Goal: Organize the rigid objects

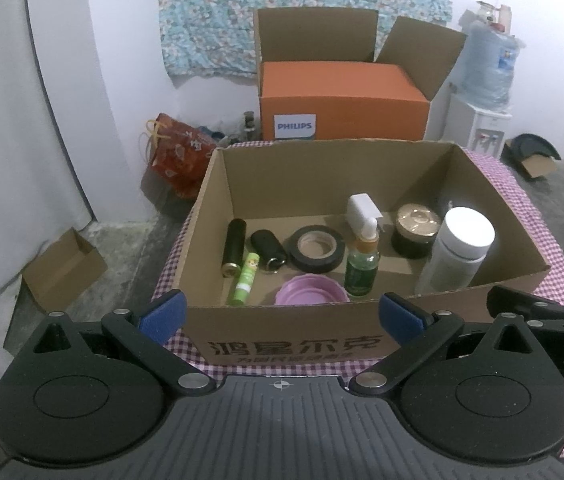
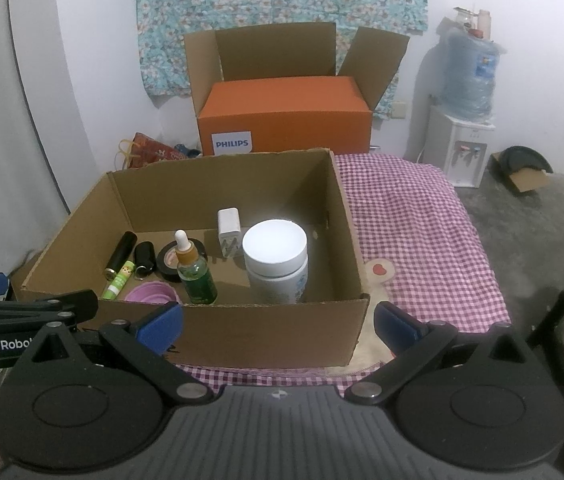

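Both the left hand-held gripper (image 1: 280,316) and right hand-held gripper (image 2: 278,320) gape wide, empty, before the cardboard box (image 1: 282,332). Inside, near its left wall, the green tube (image 1: 244,279) lies lengthwise, cap toward the back wall.

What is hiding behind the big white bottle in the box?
In the left wrist view, a black jar with a gold lid stands behind the white bottle. In the right wrist view the white bottle covers it completely.

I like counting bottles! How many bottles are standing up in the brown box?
2. The green dropper bottle stands near the front middle of the cardboard box; the white-capped bottle stands at its right. Others could hide behind the front wall.
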{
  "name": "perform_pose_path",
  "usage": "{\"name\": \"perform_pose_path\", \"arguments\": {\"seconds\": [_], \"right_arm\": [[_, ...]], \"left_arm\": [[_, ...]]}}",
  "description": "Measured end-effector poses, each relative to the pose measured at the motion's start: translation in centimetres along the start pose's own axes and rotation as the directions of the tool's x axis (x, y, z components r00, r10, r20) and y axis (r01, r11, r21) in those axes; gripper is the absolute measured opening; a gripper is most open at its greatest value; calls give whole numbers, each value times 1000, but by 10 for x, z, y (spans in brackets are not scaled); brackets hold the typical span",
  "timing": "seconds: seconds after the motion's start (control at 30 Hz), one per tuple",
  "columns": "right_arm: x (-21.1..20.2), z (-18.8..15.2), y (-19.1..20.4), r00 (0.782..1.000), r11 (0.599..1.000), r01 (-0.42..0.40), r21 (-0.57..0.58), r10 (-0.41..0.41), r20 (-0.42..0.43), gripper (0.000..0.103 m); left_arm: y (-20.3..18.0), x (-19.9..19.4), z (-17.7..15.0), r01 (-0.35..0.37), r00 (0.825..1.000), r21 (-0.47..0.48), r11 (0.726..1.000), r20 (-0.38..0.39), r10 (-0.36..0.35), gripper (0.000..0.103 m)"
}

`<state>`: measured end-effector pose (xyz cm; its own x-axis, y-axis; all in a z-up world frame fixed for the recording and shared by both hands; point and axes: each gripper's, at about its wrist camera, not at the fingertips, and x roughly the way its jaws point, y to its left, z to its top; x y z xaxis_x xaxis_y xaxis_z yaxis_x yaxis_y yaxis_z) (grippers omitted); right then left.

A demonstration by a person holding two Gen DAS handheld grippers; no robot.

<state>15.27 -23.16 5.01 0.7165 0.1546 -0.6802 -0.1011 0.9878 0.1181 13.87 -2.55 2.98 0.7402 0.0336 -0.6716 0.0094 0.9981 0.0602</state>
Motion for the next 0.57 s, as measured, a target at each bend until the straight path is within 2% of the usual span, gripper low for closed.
{"name": "perform_pose_path", "arguments": {"seconds": [0.57], "right_arm": [[1, 0, -1, 1000, 1000, -2, -4, 2, 1, 103]], "left_arm": [[1, 0, 0, 1, 1000, -1, 1000, -1, -1, 103]]}}
